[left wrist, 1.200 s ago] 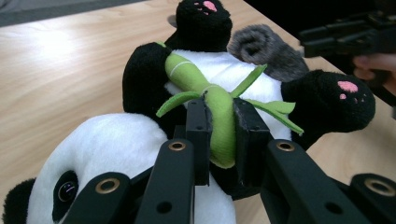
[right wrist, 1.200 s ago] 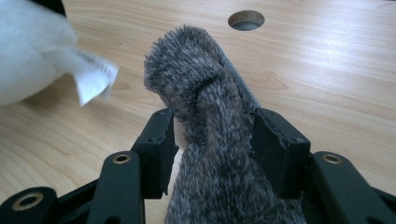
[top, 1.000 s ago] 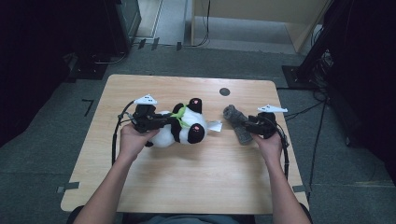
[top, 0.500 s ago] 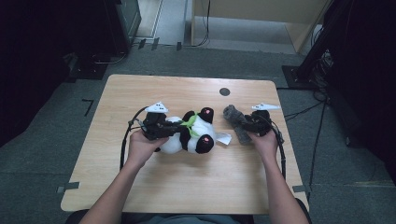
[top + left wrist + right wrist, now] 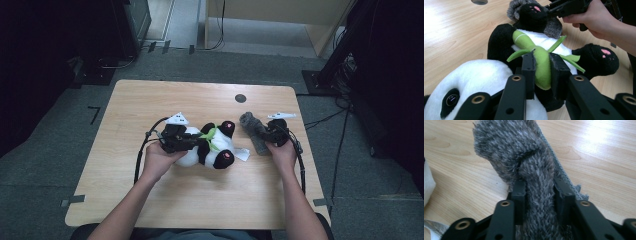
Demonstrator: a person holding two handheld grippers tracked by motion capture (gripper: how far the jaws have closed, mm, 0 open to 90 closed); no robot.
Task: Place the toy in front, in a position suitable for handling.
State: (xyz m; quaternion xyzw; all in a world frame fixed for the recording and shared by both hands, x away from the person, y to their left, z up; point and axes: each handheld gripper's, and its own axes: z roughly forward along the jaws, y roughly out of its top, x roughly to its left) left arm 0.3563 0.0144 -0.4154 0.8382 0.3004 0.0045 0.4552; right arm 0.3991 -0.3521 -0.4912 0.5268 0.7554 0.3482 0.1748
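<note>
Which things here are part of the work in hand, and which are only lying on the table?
In the work:
- black-and-white plush panda, its green felt bamboo clamped by the left gripper
- grey fuzzy knitted sock, clamped by the right gripper

Only there:
- round dark hole in the light wooden table

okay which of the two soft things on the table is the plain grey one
The fuzzy grey sock, clamped in the right gripper. The panda plush is black and white with a green bamboo piece.

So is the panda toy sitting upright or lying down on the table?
Lying down: the panda toy rests on its back on the table, pink foot soles showing.
</note>
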